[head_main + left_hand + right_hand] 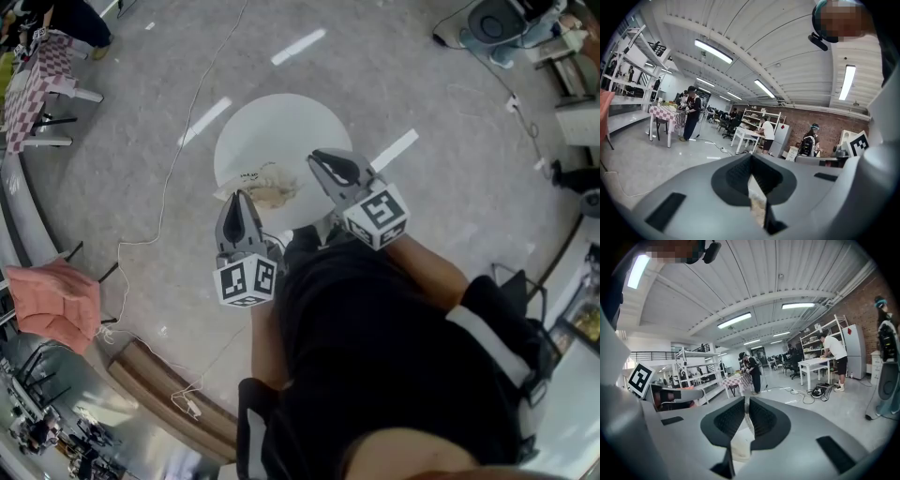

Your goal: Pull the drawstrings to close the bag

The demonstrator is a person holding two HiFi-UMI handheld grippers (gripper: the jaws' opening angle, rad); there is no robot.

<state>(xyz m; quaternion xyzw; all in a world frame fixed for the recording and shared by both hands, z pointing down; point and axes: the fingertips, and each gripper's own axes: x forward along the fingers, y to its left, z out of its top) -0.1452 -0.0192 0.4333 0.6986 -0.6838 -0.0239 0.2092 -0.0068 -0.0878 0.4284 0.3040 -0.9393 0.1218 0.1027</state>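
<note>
A small beige drawstring bag [273,191] lies crumpled on the near side of a round white table [272,127]. My left gripper [236,195] hovers at the bag's near left edge with its jaws shut and nothing visible between them. In the left gripper view, only a sliver of beige bag [757,206] shows below the closed left gripper [751,158]. My right gripper [315,156] is just right of the bag, jaws together. In the right gripper view the right gripper [746,400] looks out level into the room, and pale table surface [738,446] shows under it. I see no drawstring in either grip.
The person's black-clad body [375,356] fills the near side. A pink cloth on a chair [54,302] stands at left, with a white cable [169,187] trailing over the floor. A checkered table [37,75] is at far left. People [692,112] work at tables across the room.
</note>
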